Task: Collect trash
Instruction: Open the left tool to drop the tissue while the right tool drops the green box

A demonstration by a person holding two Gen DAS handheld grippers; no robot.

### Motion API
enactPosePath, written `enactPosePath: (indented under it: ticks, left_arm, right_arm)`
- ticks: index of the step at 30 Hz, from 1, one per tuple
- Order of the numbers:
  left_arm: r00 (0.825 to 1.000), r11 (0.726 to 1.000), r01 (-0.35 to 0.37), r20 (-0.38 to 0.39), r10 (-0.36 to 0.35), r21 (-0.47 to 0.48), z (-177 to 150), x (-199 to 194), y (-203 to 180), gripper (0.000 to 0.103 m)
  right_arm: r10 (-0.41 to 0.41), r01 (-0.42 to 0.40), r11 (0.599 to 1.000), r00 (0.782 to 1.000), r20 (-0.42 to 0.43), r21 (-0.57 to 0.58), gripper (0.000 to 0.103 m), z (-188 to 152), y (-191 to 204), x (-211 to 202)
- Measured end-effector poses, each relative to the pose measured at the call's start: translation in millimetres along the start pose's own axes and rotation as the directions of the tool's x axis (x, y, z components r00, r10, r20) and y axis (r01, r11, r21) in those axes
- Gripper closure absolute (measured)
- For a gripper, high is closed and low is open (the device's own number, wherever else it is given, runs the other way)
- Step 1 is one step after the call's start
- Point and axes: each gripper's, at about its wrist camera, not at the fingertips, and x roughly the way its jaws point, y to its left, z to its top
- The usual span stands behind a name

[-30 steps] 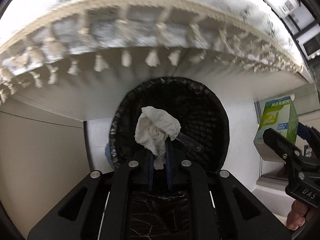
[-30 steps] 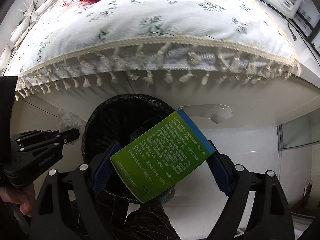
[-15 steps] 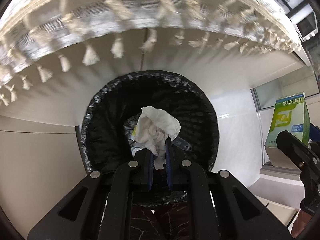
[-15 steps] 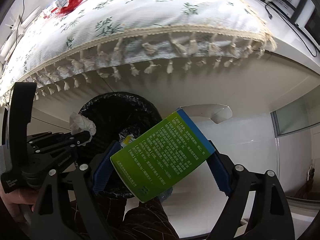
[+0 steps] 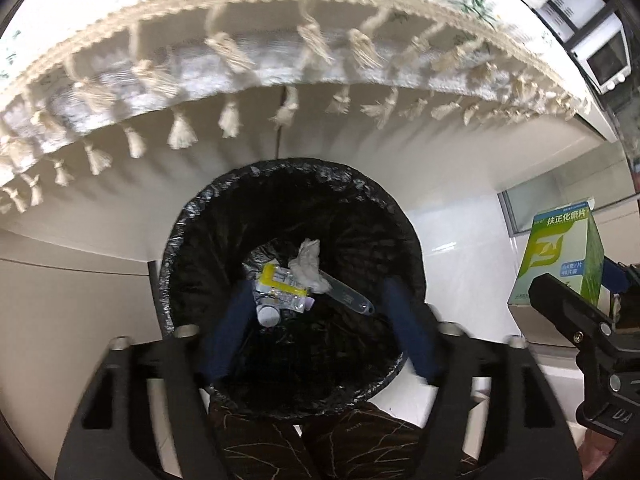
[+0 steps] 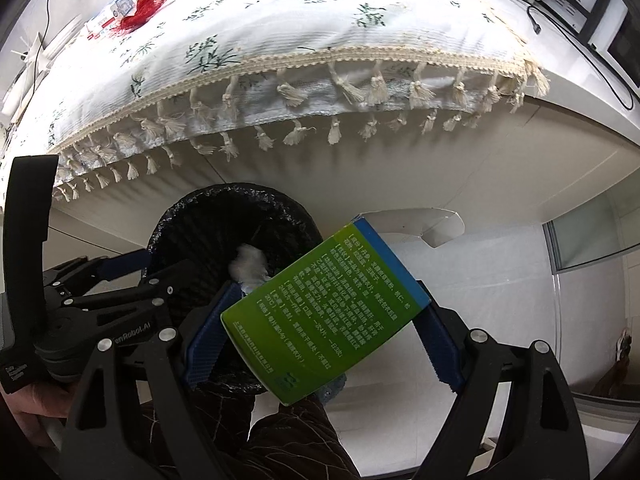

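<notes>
The left gripper (image 5: pixel 320 320) has just been opening, jaws now wide and empty – the crumpled tissue (image 5: pixel 308 264) it pinched a second ago lies inside the black-lined bin (image 5: pixel 192 248). The right gripper (image 6: pixel 320 332) clamps the green carton (image 6: pixel 324 316) across its flat faces; light, crushable – hold gently until over the bin.

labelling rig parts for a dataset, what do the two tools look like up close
Both tools are matte black plastic frames with silver screw heads and blue ribbed pads on the fingers. The left tool carries faint white lettering on its body; the right tool looks the same build.
</notes>
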Motion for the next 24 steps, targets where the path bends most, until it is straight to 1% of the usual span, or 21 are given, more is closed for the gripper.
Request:
enactPosePath:
  ticks: [1, 3, 8, 18, 24]
  left_arm:
    - [1.000, 1.000, 0.000, 0.002, 0.000, -0.005, 0, -3, 2, 0.023]
    - [1.000, 1.000, -0.017, 0.011, 0.017, -0.012, 1, -7, 7, 0.016]
    - [0.997, 0.998, -0.047, 0.054, 0.050, -0.044, 2, -23, 20, 0.006]
    - [0.993, 0.992, -0.078, 0.079, 0.086, -0.100, -2, -48, 55, 0.006]
    - [0.991, 0.986, -0.084, 0.088, 0.097, -0.141, -11, -62, 78, 0.006]
  right_arm:
    - [0.005, -0.005, 1.000, 1.000, 0.001, -0.003, 0.022, 1, 2, 0]
    - [0.020, -0.020, 1.000, 1.000, 0.006, -0.007, 0.022, 4, 6, 0]
    - [0.040, -0.039, 0.999, 0.999, 0.011, -0.022, 0.022, 11, 17, 4]
    - [0.072, -0.070, 0.994, 0.997, 0.013, -0.085, 0.022, 23, 52, 12]
    - [0.084, -0.083, 0.988, 0.996, 0.002, -0.131, 0.022, 25, 78, 24]
